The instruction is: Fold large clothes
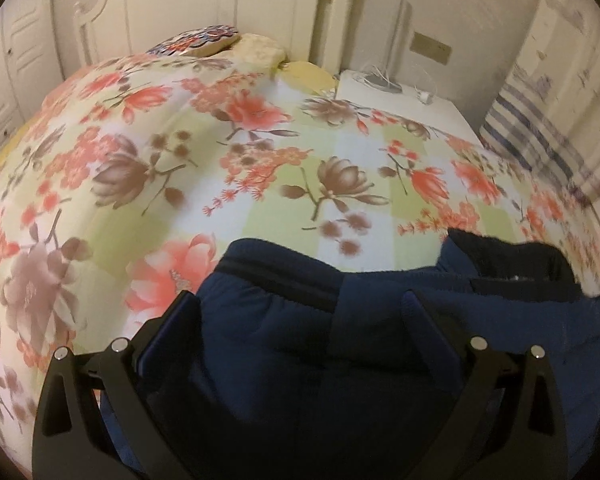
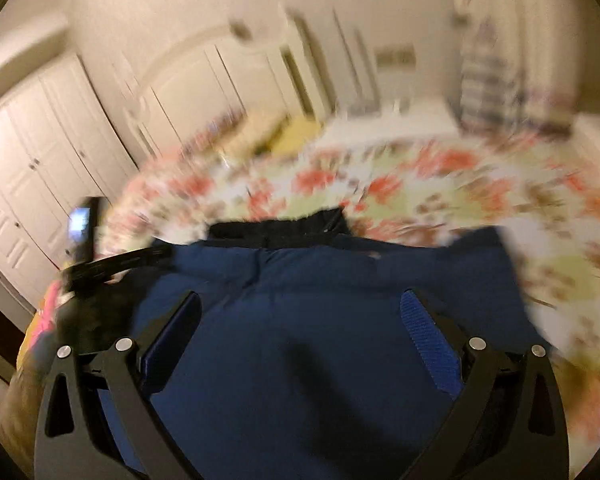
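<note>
Bed (image 1: 260,152) with floral cover, white wardrobe (image 2: 40,152) beside it, nightstand (image 1: 400,96) at the bed's head corner. Navy garment (image 1: 340,340) lies on the bed's near part, dark collar (image 1: 512,264) toward the headboard. Left gripper (image 1: 300,312) over the garment, jaws spread wide, nothing pinched. Right gripper (image 2: 300,312) likewise spread above the garment; heavy blur, contact probably none

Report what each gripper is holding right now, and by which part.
Nothing is held. The left gripper and the right gripper both have their fingers spread wide above the navy garment, gripping none of it.
</note>
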`<state>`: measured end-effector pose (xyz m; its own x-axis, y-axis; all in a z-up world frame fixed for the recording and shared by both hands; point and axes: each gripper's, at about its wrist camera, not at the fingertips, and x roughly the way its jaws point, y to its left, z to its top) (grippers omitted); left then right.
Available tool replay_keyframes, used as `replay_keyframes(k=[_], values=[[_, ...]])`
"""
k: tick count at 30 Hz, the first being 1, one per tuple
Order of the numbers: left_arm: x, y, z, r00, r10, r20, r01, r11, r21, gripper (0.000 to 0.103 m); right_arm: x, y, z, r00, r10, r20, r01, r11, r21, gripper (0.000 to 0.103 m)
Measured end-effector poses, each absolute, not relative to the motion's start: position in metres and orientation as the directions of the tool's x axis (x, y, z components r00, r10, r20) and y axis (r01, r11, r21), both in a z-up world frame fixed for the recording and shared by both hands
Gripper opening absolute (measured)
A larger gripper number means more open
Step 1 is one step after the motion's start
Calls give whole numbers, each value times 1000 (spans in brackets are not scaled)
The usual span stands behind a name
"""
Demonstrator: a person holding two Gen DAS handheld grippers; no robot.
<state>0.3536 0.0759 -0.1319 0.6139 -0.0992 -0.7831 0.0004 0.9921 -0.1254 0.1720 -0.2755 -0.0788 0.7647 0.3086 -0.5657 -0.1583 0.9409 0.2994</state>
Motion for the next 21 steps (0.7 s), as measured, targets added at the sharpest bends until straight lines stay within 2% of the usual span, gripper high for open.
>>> replay_keyframes(k=[2, 4, 6, 8, 12, 14, 17, 18, 19, 21], values=[[350, 80, -128, 630, -103, -770, -4, 991, -136, 101, 113, -301, -74, 812, 307, -496, -155, 933, 325, 96], [341, 76, -119, 659, -54, -750, -25, 995, -93, 101, 49, -333, -88, 843, 315, -435, -121, 901, 416, 97], [320, 60, -103, 712, -1, -702, -22, 999, -24, 101, 6, -356, -112, 843, 329, -425, -76, 856, 511, 97], [297, 38, -88, 748, -41, -663, 43, 999, -13, 101, -27, -366, -138, 837, 331, -435, -21, 814, 580, 97], [246, -28, -67, 817, -75, -572, 179, 976, 127, 101, -58, -356, -176, 814, 376, -444, 11, 753, 658, 97], [238, -63, -72, 802, -118, -585, 265, 948, 173, 101, -49, -343, -183, 787, 384, -482, 11, 774, 633, 97], [257, -83, -105, 742, -95, -664, 298, 933, 200, 101, -26, -328, -181, 775, 392, -495, -12, 793, 609, 97], [266, -83, -119, 695, -114, -710, 322, 932, 165, 101, -20, -325, -181, 771, 390, -503, -14, 801, 599, 97], [275, -76, -129, 645, -175, -744, 346, 935, 80, 101, -7, -319, -180, 760, 373, -532, 0, 819, 574, 97], [289, -52, -132, 578, -307, -756, 343, 932, -116, 101, 5, -314, -181, 758, 368, -539, -6, 830, 558, 97]])
